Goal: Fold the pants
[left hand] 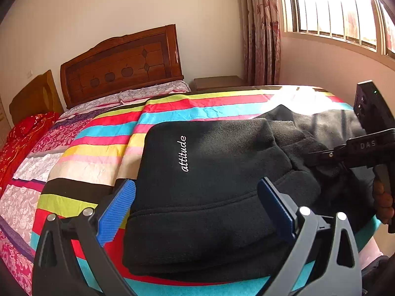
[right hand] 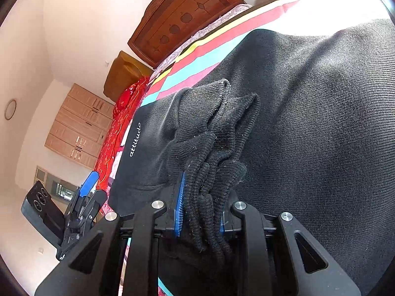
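Note:
Black fleece pants (left hand: 209,180) with white "attitude" lettering lie partly folded on a striped bedspread (left hand: 98,143). My left gripper (left hand: 197,202) is open, its blue pads either side of the waistband end, just above the cloth. My right gripper (right hand: 201,207) is shut on the bunched ribbed cuffs (right hand: 212,148) of the pants, with the legs (right hand: 321,123) draped beyond. The right gripper also shows in the left wrist view (left hand: 321,154) at the right, over the dark cloth. The left gripper shows in the right wrist view (right hand: 86,185) at the lower left.
A wooden headboard (left hand: 121,61) and pillows stand at the bed's far end. A red quilt (left hand: 22,143) lies at the left. A nightstand (left hand: 217,82), curtain (left hand: 261,29) and bright window (left hand: 340,7) are at the right. Wardrobe cabinets (right hand: 79,125) line the far wall.

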The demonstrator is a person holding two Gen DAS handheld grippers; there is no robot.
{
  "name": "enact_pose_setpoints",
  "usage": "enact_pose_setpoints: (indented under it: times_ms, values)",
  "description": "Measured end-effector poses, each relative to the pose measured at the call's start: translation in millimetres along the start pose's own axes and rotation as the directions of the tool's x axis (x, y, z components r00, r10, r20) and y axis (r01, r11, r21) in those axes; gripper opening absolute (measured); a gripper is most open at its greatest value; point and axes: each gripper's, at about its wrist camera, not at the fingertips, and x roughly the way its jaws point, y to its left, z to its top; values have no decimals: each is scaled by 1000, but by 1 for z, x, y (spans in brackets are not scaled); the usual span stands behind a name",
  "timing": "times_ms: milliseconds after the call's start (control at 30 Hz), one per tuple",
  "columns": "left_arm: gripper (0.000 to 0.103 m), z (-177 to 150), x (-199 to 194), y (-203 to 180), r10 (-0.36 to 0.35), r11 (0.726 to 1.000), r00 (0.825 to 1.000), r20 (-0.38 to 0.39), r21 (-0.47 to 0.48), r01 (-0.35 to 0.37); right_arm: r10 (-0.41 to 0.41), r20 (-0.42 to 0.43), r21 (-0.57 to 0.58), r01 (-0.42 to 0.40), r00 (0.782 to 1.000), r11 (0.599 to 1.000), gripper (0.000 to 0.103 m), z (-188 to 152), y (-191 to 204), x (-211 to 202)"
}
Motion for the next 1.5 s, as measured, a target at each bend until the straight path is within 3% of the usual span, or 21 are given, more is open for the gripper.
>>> enact_pose_setpoints:
  times_ms: [33,100,167,200,233,300,467,667,867,967,1067,1200,1267,1433,1500]
  values:
    - [99,-1,6,-1,22,1000,999,-27,13,-21,-17,-1,-12,17,1000,1000,33,3,3,2]
    - [99,-5,18,-2,37,999,996,-81,25,-35,-85,17,-71,86,996,994,42,2,10,-7]
    - [99,-10,26,-1,33,999,993,-114,24,-31,-205,93,-137,216,974,967,71,3,26,-20]
    - [99,-12,27,-2,39,999,992,-117,28,-36,-234,153,-172,259,960,950,75,1,35,-27]
    - [99,-13,28,-3,49,998,992,-117,37,-45,-241,220,-221,289,945,931,76,-1,48,-35]
    - [99,-12,29,-4,58,998,991,-121,46,-53,-220,271,-333,306,937,892,76,-7,72,-36]
    - [100,-13,31,-3,56,997,990,-131,51,-50,-259,233,-473,342,937,812,76,-21,102,-2]
    - [101,-15,32,-3,52,998,989,-138,39,-47,-382,177,-543,414,907,731,76,-25,88,37]
    - [101,-15,33,-1,53,998,988,-148,36,-48,-369,166,-516,400,914,758,75,-26,83,22]
    - [101,-15,35,-1,57,998,987,-150,34,-52,-349,207,-535,405,914,741,75,-29,90,11]
    - [101,-15,35,-1,59,998,986,-153,37,-54,-372,174,-539,405,912,739,76,-32,81,18]
    - [101,-14,36,-2,64,997,985,-160,42,-58,-333,124,-477,351,935,806,83,-28,60,19]
    - [102,-14,36,-2,68,997,984,-163,43,-62,-322,117,-469,338,940,816,83,-27,58,17]
    - [102,-12,37,-7,96,995,979,-179,57,-87,-325,113,-458,340,939,822,85,-29,58,9]
    - [102,-10,37,-10,115,992,975,-188,70,-104,-362,125,-443,378,924,813,85,-30,54,-3]
